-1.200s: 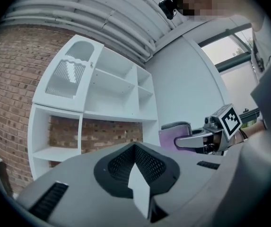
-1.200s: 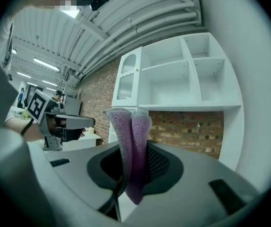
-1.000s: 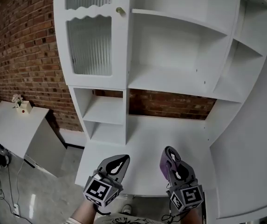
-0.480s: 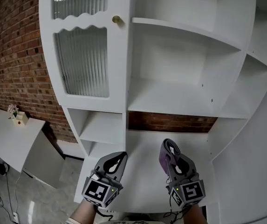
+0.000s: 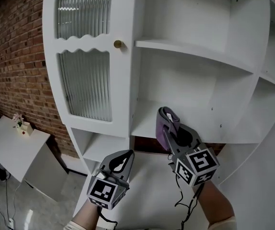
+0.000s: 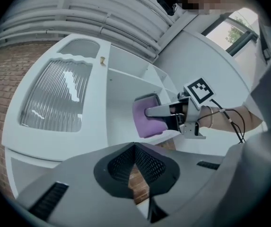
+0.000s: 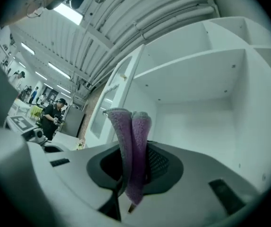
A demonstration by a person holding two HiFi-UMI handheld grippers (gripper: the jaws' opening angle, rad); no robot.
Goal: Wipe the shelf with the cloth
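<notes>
a: where's the cloth [image 5: 163,126]?

b: in the right gripper [image 5: 169,122]. it's purple, folded double, and pinched between the jaws. in the right gripper view the cloth [image 7: 132,148] stands up out of the right gripper [image 7: 131,174] in two soft ridges.

a: and against the shelf [image 5: 199,131]?

b: it's held up at the front edge of the lower board in the open middle bay. from the left gripper view the cloth [image 6: 146,123] sits just at that edge, with the right gripper [image 6: 148,111] lying level behind it. i can't tell if the fabric touches the board.

a: left gripper [image 5: 125,155]?

b: lower and to the left, below that board, well apart from the cloth. its own view shows the left gripper [image 6: 135,148] with jaws closed tip to tip and nothing between them.

a: what else is around?

b: left of the bay there's a door [image 5: 85,85] with ribbed glass and a small brass knob [image 5: 118,44]. a brick wall [image 5: 17,56] runs behind the unit on the left, and a white table [image 5: 7,147] stands low beside it. the right gripper's cube [image 5: 197,166] faces the head camera. far off in the right gripper view a person [image 7: 55,115] stands in the room.
</notes>
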